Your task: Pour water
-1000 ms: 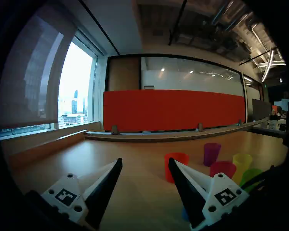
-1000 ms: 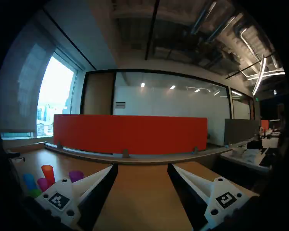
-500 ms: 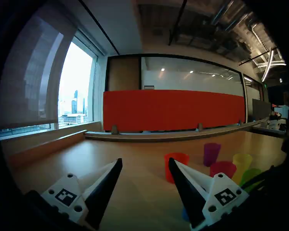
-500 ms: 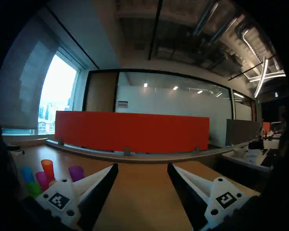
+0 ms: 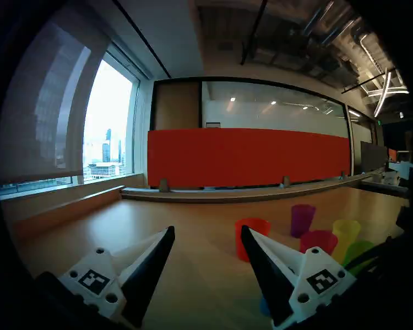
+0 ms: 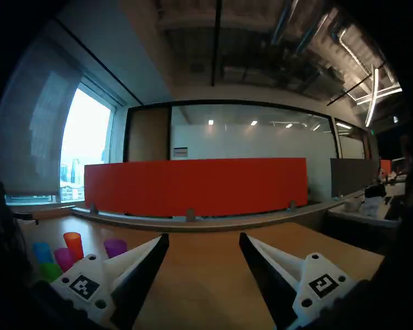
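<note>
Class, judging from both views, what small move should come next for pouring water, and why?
Probably shift the left hand-held gripper slightly right to centre the orange cup between its open jaws: the cup stands ahead, right of the gap, and nothing is held.

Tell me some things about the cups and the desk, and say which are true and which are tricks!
1. The left hand-held gripper and the right hand-held gripper are both open and empty. True.
2. The cups are stacked in one tower. False: the orange cup, the purple cup and the yellow cup each stand on their own on the desk.
3. The long panel behind the desk is red. True.
4. The left hand-held gripper is squeezing the orange cup. False: the cup stands on the desk beyond its open fingers.
</note>
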Demonstrator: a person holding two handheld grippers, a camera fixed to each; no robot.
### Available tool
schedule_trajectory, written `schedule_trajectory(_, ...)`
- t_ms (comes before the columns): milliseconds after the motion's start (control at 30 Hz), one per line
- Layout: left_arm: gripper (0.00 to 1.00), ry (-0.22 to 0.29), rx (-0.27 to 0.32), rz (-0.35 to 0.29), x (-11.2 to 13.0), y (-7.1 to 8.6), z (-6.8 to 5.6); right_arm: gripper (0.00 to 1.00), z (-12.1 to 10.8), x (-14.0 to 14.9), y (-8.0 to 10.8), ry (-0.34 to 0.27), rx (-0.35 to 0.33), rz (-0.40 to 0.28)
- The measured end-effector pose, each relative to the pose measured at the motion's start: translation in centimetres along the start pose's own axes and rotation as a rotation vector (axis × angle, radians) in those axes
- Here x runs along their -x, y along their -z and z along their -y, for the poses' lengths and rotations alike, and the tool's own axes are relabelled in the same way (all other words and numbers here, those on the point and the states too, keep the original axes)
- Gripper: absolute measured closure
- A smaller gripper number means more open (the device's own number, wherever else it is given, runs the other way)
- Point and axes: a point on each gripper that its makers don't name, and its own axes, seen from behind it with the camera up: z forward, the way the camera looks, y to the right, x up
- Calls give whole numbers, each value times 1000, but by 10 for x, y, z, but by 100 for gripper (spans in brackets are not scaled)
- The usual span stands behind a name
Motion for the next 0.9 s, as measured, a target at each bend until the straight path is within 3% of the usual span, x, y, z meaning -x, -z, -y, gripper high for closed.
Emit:
schedule_trajectory(400,11,0,0,0,0,0,1,1,-1,37,-11,31,1,42)
schedule_trajectory(900,11,0,0,0,0,0,0,1,-19,53,-12,-3,30,63)
